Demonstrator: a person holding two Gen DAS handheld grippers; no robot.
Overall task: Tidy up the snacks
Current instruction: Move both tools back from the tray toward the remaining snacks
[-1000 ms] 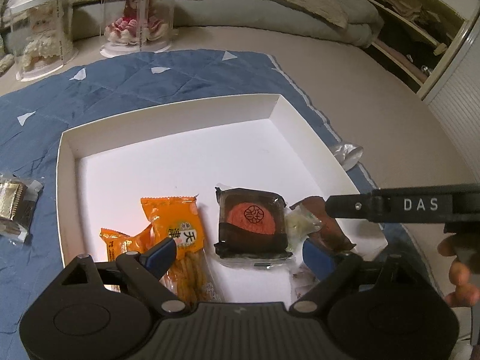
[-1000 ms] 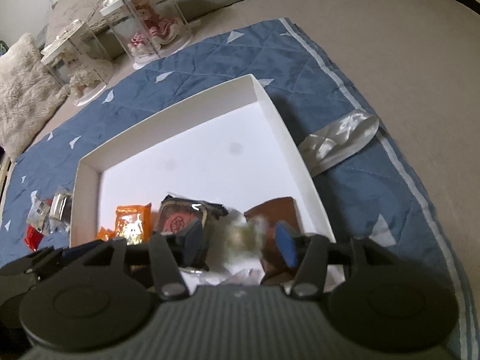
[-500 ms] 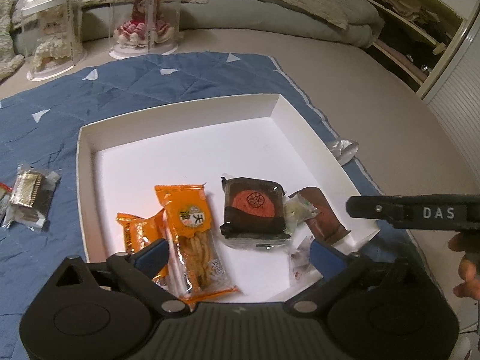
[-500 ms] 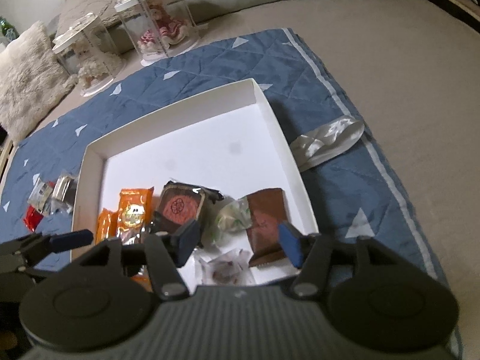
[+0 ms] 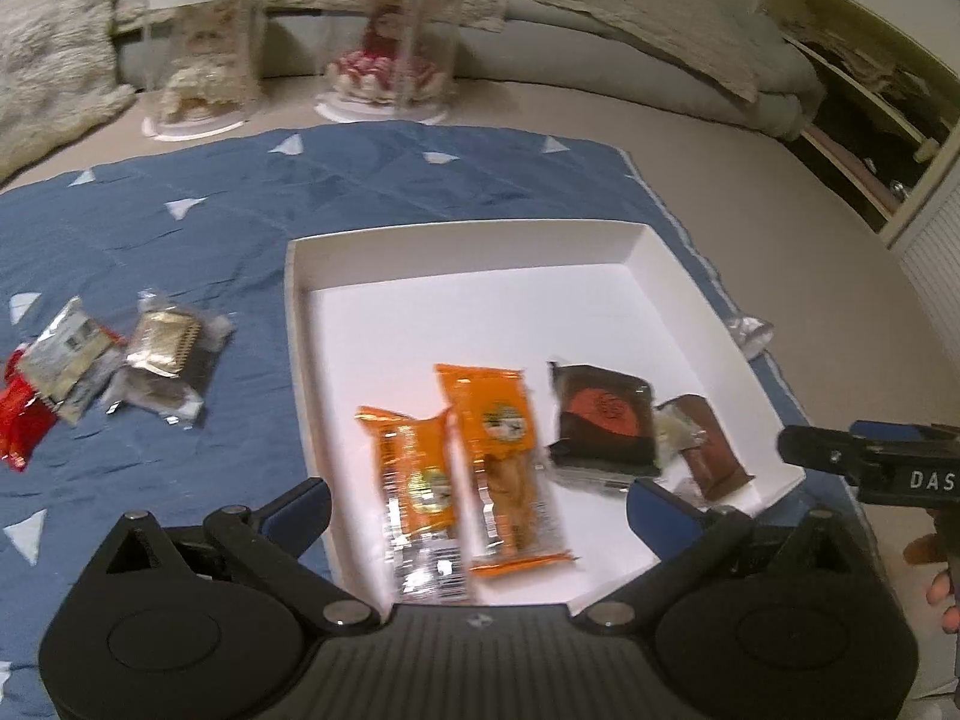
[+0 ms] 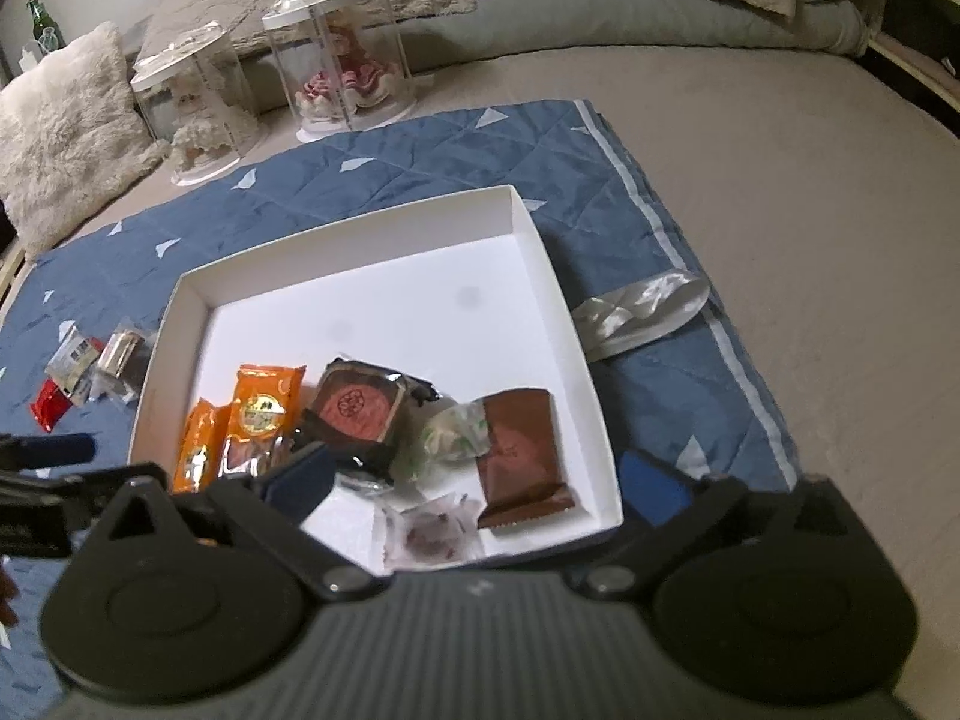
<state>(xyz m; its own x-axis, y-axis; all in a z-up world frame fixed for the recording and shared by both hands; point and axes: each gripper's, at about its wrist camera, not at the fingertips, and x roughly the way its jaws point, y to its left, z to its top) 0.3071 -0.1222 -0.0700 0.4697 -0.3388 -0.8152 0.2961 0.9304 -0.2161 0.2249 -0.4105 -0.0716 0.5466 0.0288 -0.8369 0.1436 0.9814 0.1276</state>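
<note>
A big blue quilted mat (image 6: 420,162) is spread over the soft grey floor, likely so the snacks have one clean spot to lie on. On it sits a white cardboard box (image 6: 360,234) with low walls, and its low sides make it easy to drop things in from above.

Inside the box the snacks lie flat along the near side. Two orange snack packs (image 5: 456,468) lie side by side. Next comes a dark mooncake pack (image 6: 360,408) with a red round picture, then a small pale green candy (image 6: 450,441), then a brown wrapper (image 6: 519,450). A little clear bag with something red (image 6: 429,534) lies at the near edge. The far half of the box is bare.

A few snacks are not in yet. A gold pack (image 5: 165,345), a silver pack (image 5: 69,354) and a red pack (image 5: 21,426) lie in a small pile on the mat, just left of the box. I think these go in next.

The left tongs (image 5: 480,510) are wide open and hold nothing. The right tongs (image 6: 474,480) are also wide open and hold nothing. Both hover over the near side of the box.

A silver ribbon (image 6: 642,306) lies on the mat, right of the box.
</note>
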